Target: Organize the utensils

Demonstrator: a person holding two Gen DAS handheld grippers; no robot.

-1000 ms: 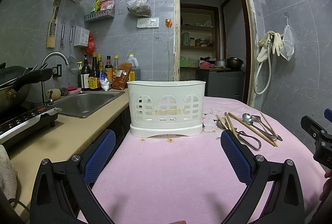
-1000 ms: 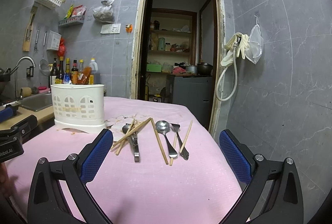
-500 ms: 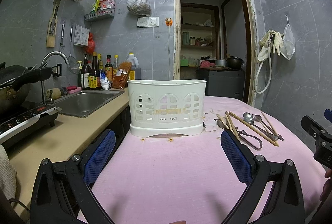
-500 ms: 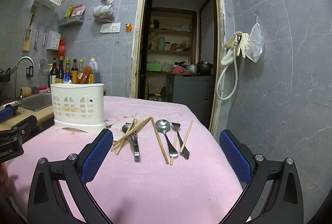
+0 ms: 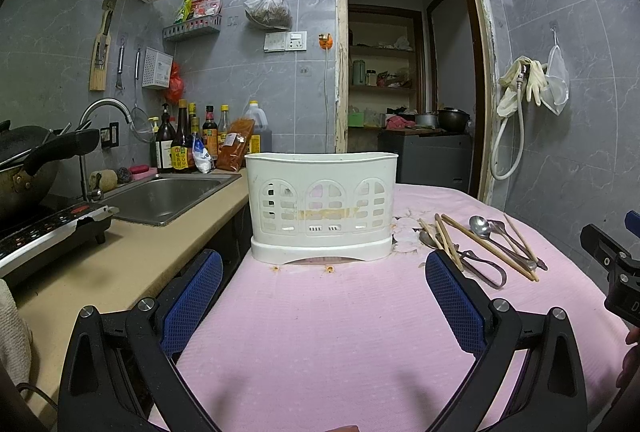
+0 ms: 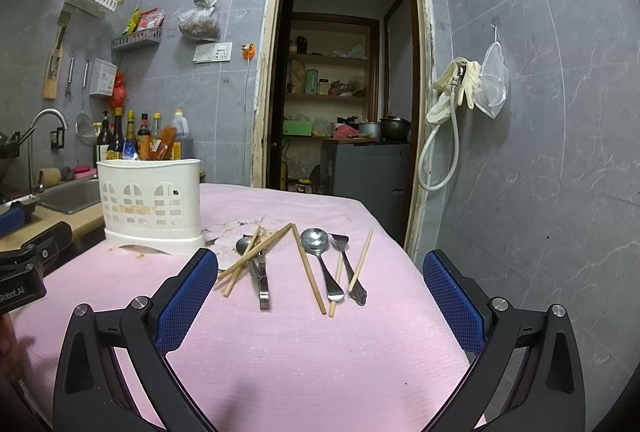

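A white plastic utensil holder [image 5: 322, 207] stands upright on the pink table cover [image 5: 320, 332]; it also shows at the left in the right wrist view [image 6: 150, 205]. To its right lie loose utensils: a metal spoon [image 6: 320, 258], a fork [image 6: 348, 268], a second spoon with tongs [image 6: 256, 264] and several wooden chopsticks [image 6: 308, 272]. They also show in the left wrist view [image 5: 480, 240]. My left gripper [image 5: 324, 302] is open and empty, facing the holder. My right gripper [image 6: 320, 298] is open and empty, just short of the utensils.
A counter with a steel sink [image 5: 160, 193], bottles [image 5: 180, 147] and an induction cooker with a wok [image 5: 44, 228] runs along the left. A doorway [image 6: 344, 103] opens behind the table. A tiled wall with a hose [image 6: 444, 135] is at the right.
Both grippers have crept slightly forward; nothing was grasped or moved.
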